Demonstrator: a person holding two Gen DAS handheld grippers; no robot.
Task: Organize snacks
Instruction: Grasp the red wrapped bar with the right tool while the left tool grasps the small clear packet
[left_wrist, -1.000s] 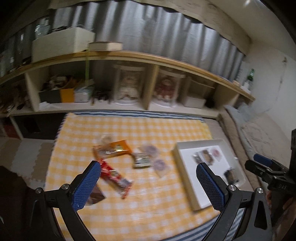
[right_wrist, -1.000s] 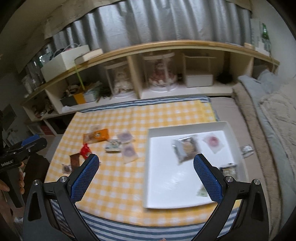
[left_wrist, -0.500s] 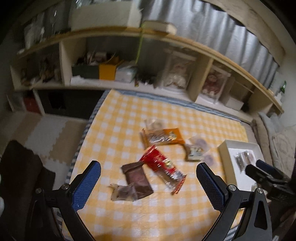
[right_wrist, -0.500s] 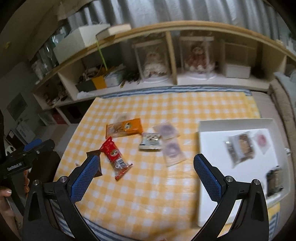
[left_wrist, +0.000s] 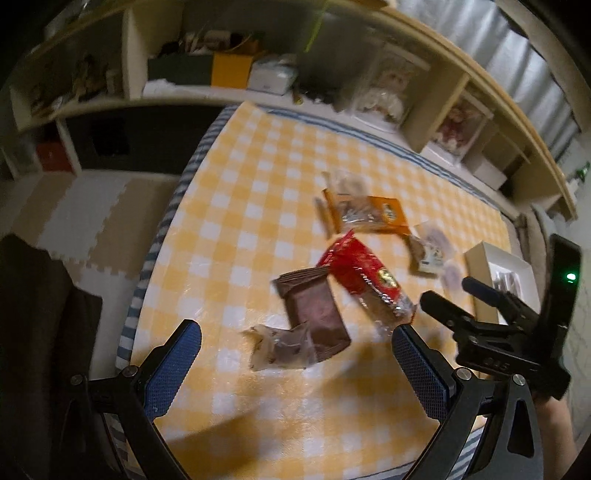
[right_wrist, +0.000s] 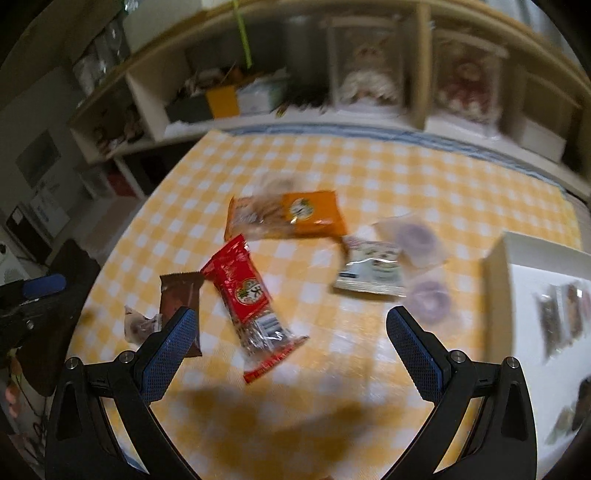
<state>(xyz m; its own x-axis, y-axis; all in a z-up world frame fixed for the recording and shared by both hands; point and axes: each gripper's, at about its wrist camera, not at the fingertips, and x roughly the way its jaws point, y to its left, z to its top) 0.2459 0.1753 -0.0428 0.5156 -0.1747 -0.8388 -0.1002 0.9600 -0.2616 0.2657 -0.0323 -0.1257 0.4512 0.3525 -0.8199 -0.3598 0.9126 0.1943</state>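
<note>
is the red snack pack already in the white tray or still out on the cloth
Out. The red snack pack lies flat on the checked cloth, well left of the white tray, between the open right gripper fingers, unheld.

Dim, warm indoor light is falling from overhead, leaving the shelves (left_wrist: 258, 85) toward twelve o'clock murky. Both fisheye views are bending straight edges hard and fading into black corners. Motion blur is smearing nearly everything: the checked cloth (right_wrist: 406, 184) is streaking, the red snack packet (right_wrist: 247, 291) is softening, and the white tray (right_wrist: 498, 266) at three o'clock is washing out under glare. A sheen is glinting on the cloth beside it. A broad, soft shadow is pooling at six o'clock in both views
</note>
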